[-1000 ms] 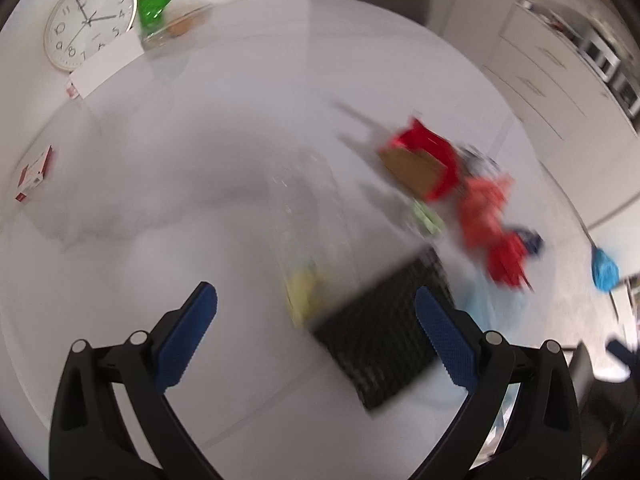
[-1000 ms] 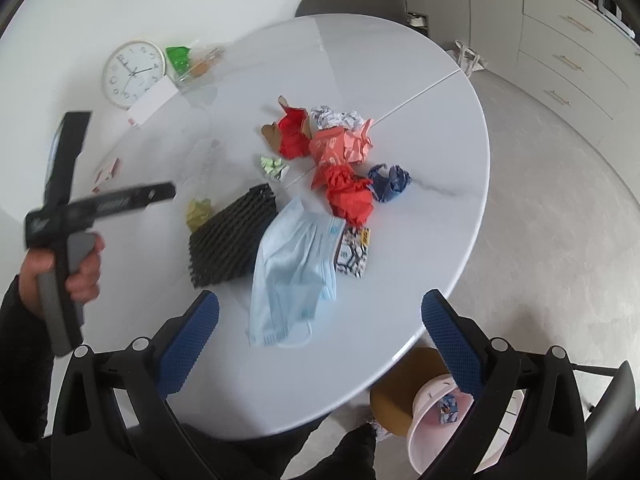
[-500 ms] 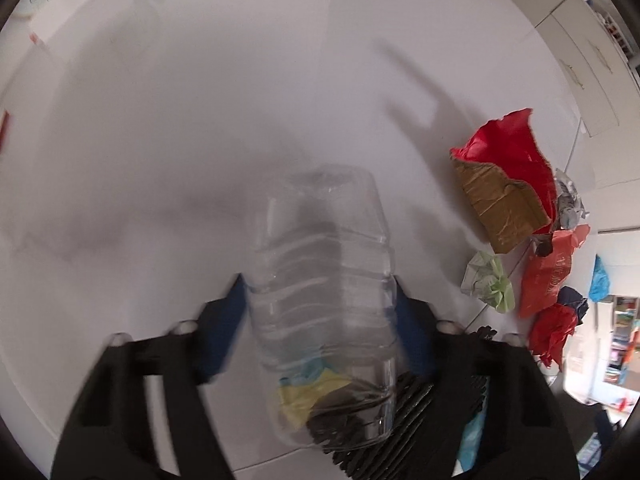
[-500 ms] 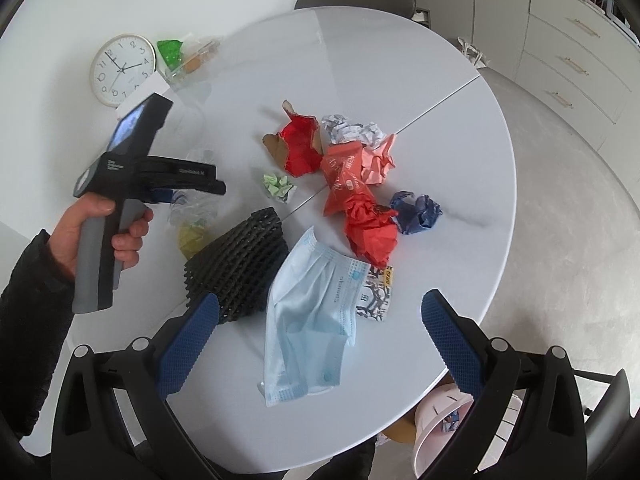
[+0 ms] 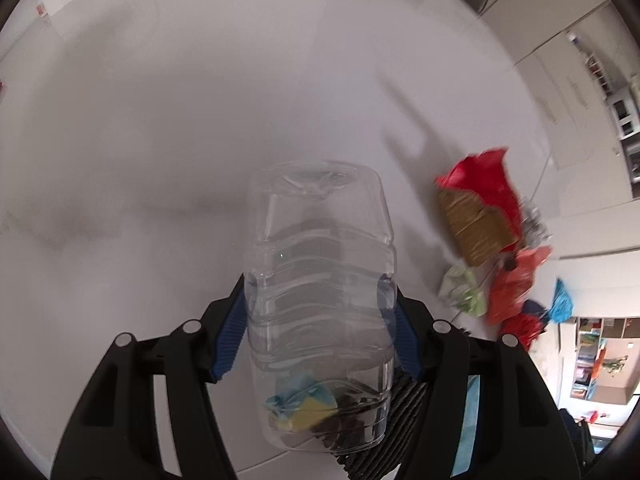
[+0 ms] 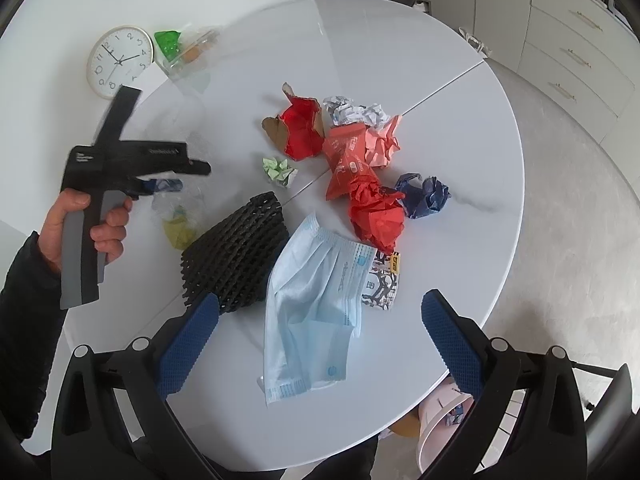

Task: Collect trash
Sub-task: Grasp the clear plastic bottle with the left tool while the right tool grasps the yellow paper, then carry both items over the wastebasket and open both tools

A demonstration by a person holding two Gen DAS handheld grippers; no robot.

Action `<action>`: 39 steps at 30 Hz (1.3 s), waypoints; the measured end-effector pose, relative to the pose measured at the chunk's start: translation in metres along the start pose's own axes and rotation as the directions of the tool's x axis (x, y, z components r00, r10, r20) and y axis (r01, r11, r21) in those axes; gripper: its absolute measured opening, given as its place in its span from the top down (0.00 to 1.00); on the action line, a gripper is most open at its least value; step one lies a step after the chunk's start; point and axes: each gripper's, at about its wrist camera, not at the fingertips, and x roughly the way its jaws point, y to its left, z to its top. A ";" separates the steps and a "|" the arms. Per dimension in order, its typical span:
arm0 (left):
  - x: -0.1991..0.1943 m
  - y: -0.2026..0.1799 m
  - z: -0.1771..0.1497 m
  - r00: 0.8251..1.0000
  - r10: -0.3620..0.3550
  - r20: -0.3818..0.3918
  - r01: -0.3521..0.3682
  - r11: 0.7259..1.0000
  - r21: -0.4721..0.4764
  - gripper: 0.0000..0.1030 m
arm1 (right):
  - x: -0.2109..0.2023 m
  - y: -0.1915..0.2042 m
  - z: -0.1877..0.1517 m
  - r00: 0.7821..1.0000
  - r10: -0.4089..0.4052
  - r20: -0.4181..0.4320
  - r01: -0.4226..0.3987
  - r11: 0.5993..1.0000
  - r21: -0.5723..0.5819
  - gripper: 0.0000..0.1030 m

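Observation:
My left gripper is shut on a clear plastic bottle with a yellow and blue label, holding it by its ribbed body over the round white table. From the right wrist view the bottle shows in the left gripper at the table's left. My right gripper is open and empty above the near table edge. Below it lies a light blue face mask. A black foam net, red crumpled paper, a red and brown wrapper and a green paper ball lie mid-table.
A dark blue paper ball, white crumpled paper, a pink-red wrapper and a small printed packet lie on the table. A wall clock and clear container sit at the far left. A pink bin stands below the table's near edge.
My left gripper swung down from open above the table and closed on the clear bottle. The right gripper moved slightly closer over the face mask and stayed open.

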 end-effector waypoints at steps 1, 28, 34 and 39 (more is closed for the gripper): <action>-0.006 0.001 -0.002 1.000 -0.010 0.026 0.010 1.000 0.002 0.41 | 0.000 0.000 0.000 1.000 0.000 -0.001 0.000 1.000 0.000 0.02; -0.139 0.124 -0.079 0.944 0.160 0.290 -0.112 0.978 -0.174 0.41 | 0.141 0.209 0.061 0.972 0.156 -0.174 -0.224 0.837 -0.500 0.16; -0.134 0.151 -0.093 0.949 0.186 0.253 -0.124 0.962 -0.242 0.41 | 0.187 0.239 0.068 0.966 0.084 -0.244 -0.206 0.817 -0.539 0.37; -0.132 0.155 -0.095 0.949 0.189 0.251 -0.126 0.961 -0.245 0.41 | 0.192 0.243 0.073 0.963 0.070 -0.259 -0.207 0.806 -0.554 0.60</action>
